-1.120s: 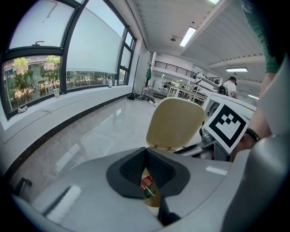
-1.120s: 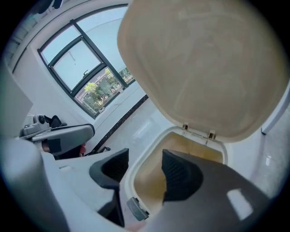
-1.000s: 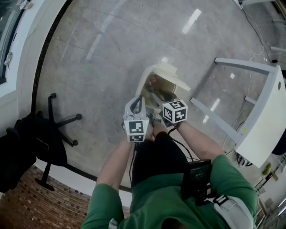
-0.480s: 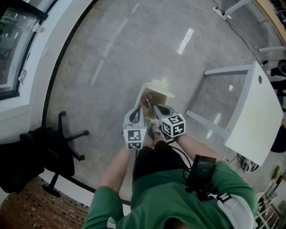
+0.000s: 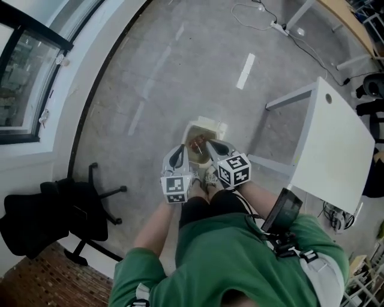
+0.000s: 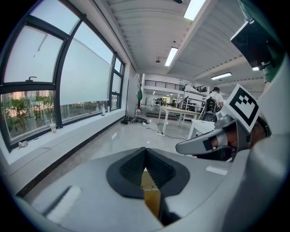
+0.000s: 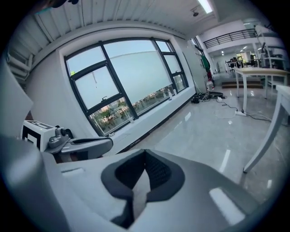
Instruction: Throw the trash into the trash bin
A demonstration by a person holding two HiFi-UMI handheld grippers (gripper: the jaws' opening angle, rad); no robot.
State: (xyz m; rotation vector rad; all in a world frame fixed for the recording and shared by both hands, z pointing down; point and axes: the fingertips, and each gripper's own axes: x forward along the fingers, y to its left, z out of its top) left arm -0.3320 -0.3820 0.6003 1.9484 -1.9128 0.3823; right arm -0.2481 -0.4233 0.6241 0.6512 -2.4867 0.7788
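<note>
Head view, person standing, looking steeply down. The left gripper is clenched: in its own view the two dark pads meet at the tip with nothing caught between them, and only a tan patch shows through the slot behind the tip. The right gripper is likewise clenched and empty, pads together at the tip, with pale floor showing through its slot. Both tools are held side by side in front of the person's waist, close together but not touching, their tips directed towards 12 o'clock. The trash bin, cream-coloured and open at the top, stands on the grey floor directly at 12 o'clock from the tips and partly overlapped by them in this view. The trash, a brownish lump, lies inside the bin; its kind cannot be made out. A white table stands at 3 o'clock from the bin, well apart from it. A black office chair stands at 8 o'clock, near the wall. A window runs along the wall at 10 o'clock. A cable lies on the floor at 1 o'clock.
</note>
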